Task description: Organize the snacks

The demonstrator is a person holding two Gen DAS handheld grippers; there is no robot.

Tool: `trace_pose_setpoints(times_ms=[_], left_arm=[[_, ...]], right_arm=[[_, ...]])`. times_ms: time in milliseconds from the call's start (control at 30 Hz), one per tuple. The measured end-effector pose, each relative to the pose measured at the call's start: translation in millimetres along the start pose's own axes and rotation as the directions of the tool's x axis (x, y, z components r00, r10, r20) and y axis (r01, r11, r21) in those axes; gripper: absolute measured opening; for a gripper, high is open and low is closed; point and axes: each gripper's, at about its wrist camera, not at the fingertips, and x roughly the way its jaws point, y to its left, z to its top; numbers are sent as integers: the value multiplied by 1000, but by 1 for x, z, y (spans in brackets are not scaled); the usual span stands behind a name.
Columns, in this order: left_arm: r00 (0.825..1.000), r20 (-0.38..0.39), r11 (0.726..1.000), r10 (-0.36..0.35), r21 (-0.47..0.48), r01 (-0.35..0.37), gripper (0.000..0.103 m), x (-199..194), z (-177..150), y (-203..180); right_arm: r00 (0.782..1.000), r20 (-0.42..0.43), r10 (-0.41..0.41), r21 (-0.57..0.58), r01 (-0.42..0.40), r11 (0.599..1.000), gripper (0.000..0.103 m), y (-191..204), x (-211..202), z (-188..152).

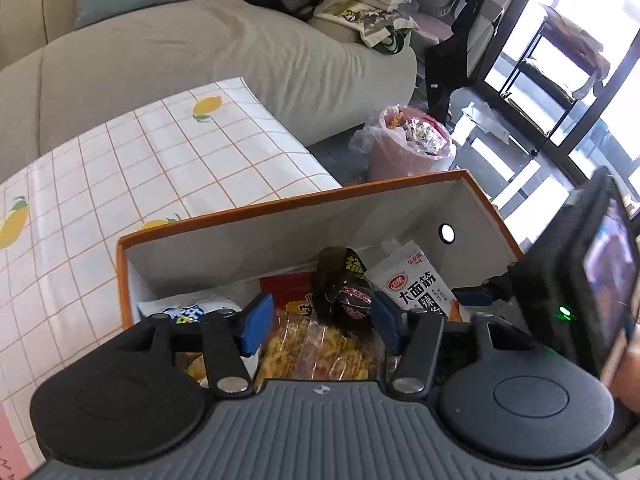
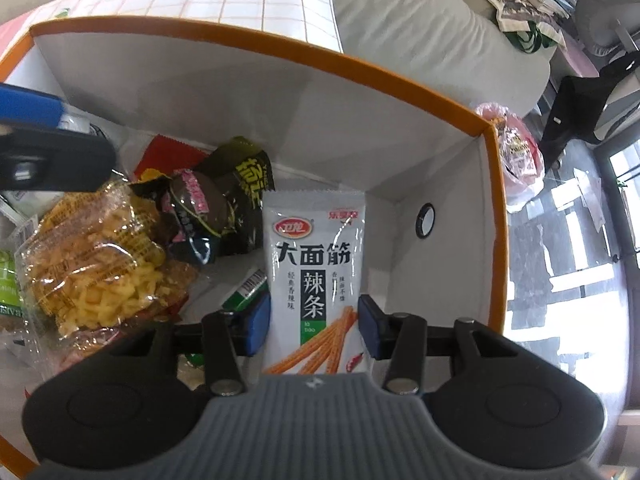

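Note:
An orange-rimmed white box (image 1: 288,208) (image 2: 400,80) holds several snacks. My left gripper (image 1: 320,322) is open above a clear pack of yellow crackers (image 1: 316,348) and a dark wrapped snack (image 1: 348,296). My right gripper (image 2: 314,322) is open, its pads either side of a white spicy-strip packet (image 2: 314,256) that stands against the box's right corner; the pads do not touch it. The packet also shows in the left wrist view (image 1: 416,288). The crackers (image 2: 96,264) and dark snacks (image 2: 224,208) lie to its left. The left gripper's blue finger (image 2: 28,106) enters at the left.
The box sits on a grid-and-lemon tablecloth (image 1: 140,168). A beige sofa (image 1: 200,52) lies beyond. A pink bin with a bag full of wrappers (image 1: 412,140) stands on the floor. The right gripper's body (image 1: 580,272) is close on the right.

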Motion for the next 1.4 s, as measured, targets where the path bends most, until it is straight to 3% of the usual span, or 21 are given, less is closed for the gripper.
trace_pose_setpoints(times_ms=[100,200,367,433,700,833,1000,1233,1400], left_arm=[[1000,21,1000,15,18,-16,69,-12,-2,-1],[999,37,999,29,26,-30,69,-24,-4,0],[996,75,998,44,45,-48,69,-51,-10,-2],[994,99,997,55,56,-61,70,-65,-14,-3],[975,202,991,92,72,-109,70,-128,-37,-5],[956,262,987,129,58,-149,71,-165,-53,-1],[923,327,976,205,2,-217,71,-208,-77,6],[862,419,953,287,-36,-300,71,-249,-121,7],[841,441,948,314,-89,-307,72,-258,-147,11]], right_arm=[[1000,-4,-10,2,10,1000,51,-1,-2,2],[999,22,-41,0,41,999,63,4,-17,1],[994,70,-79,7,78,997,64,9,-48,-4],[991,96,-88,14,87,996,70,10,-62,-7],[967,257,-8,85,-14,996,73,20,-143,-31],[933,355,53,113,-99,989,75,34,-187,-46],[867,490,88,138,-177,975,75,58,-236,-69],[778,626,62,170,-213,962,75,96,-274,-112],[740,671,44,158,-201,967,76,122,-286,-140]])
